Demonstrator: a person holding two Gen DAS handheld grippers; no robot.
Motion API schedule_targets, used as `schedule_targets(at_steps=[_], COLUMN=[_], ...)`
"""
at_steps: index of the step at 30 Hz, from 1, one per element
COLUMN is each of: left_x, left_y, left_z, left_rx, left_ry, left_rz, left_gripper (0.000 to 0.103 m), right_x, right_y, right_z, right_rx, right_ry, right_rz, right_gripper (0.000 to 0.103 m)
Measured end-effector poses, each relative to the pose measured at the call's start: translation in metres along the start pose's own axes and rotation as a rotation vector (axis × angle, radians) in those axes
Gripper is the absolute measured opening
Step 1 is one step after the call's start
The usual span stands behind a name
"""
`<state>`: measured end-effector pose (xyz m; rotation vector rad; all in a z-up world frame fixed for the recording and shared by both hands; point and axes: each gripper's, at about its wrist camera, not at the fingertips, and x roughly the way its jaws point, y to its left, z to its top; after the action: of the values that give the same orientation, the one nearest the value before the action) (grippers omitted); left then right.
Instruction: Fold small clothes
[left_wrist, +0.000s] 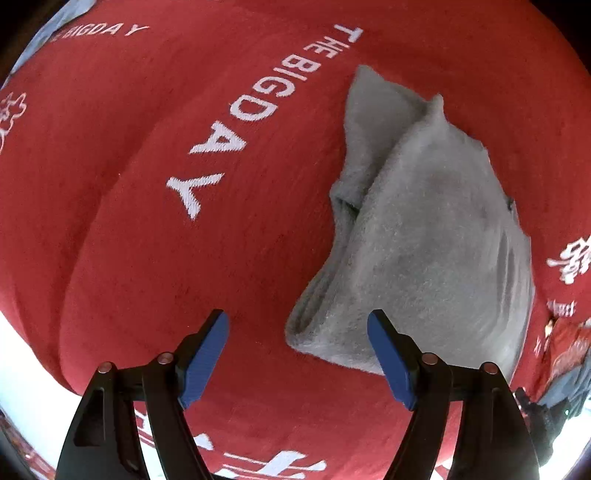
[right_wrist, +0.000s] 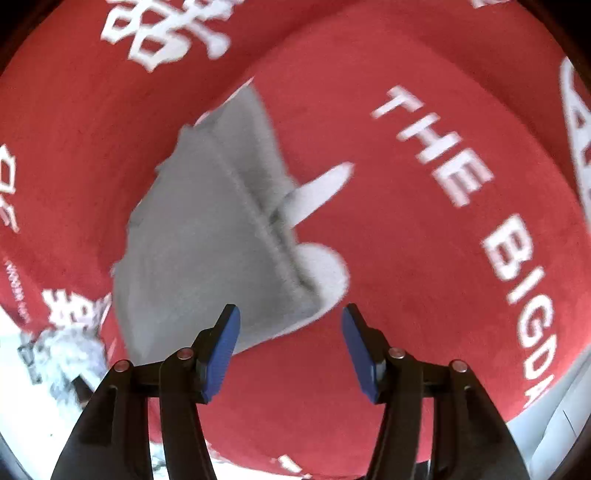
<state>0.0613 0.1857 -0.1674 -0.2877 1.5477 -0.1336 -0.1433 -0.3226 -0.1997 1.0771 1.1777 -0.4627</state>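
Here, lying folded on the red cloth (left_wrist: 258, 258): grey garment (left_wrist: 424, 240), right of the white lettering (left_wrist: 255, 110). Left gripper (left_wrist: 297, 363) spread wide, nothing between its blue pads (left_wrist: 203, 362). Right gripper (right_wrist: 291, 350) likewise spread and empty, hovering just over the garment's near edge.

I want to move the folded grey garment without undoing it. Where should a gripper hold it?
Probably at the thick folded edge of the grey garment, nearest the left gripper, coming from above: the layers are stacked there, so one pinch catches them all.

Right wrist view blurred by motion; white lettering (right_wrist: 436, 147) smeared, partly cut by frame edge. Pale clutter (right_wrist: 70, 354) at lower left indistinct. Left wrist view: dark items (left_wrist: 561, 391) at right edge unidentifiable
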Motion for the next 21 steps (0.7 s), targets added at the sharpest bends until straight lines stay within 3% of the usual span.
schedule_targets(at_steps=[3,6,7,8,9,10,12,16,19,21], left_x=[-0.003,-0.001,0.002,0.006,0.011,0.012,0.007,0.008,0.012,0.01], left_y=[-0.015,-0.035,-0.041,-0.046,-0.05,-0.052,-0.052,-0.049,-0.055,-0.053], left_z=[-0.003,-0.001,-0.002,-0.003,-0.004,-0.004,-0.006,-0.006,-0.005,-0.008], left_rx=[0.088,0.23,0.264,0.295,0.322,0.341,0.356,0.375,0.421,0.452], left_ry=[-0.055,-0.076,-0.065,-0.049,-0.024,-0.026,-0.039,-0.04,-0.055,-0.063], left_rz=[0.017,0.019,0.006,-0.001,0.011,0.034,0.012,0.02,0.048,0.067], left_gripper=[0.078,0.078,0.072,0.045,0.031,0.024,0.012,0.011,0.012,0.012], right_x=[-0.003,0.014,0.022,0.032,0.037,0.037,0.028,0.007,0.024,0.029], right_y=[0.014,0.037,0.039,0.042,0.042,0.043,0.047,0.036,0.012,0.003], right_z=[0.012,0.021,0.022,0.023,0.023,0.023,0.021,0.016,0.011,0.012], right_rx=[-0.09,-0.26,-0.288,-0.31,-0.315,-0.317,-0.331,-0.322,-0.273,-0.248], right_ry=[-0.045,0.006,0.035,0.079,0.098,0.098,0.086,0.08,0.11,0.096], right_rz=[-0.02,-0.071,-0.091,-0.116,-0.13,-0.127,-0.107,-0.095,-0.131,-0.102], right_gripper=[0.061,0.06,0.056,0.025,0.008,0.008,0.007,0.006,0.006,0.006])
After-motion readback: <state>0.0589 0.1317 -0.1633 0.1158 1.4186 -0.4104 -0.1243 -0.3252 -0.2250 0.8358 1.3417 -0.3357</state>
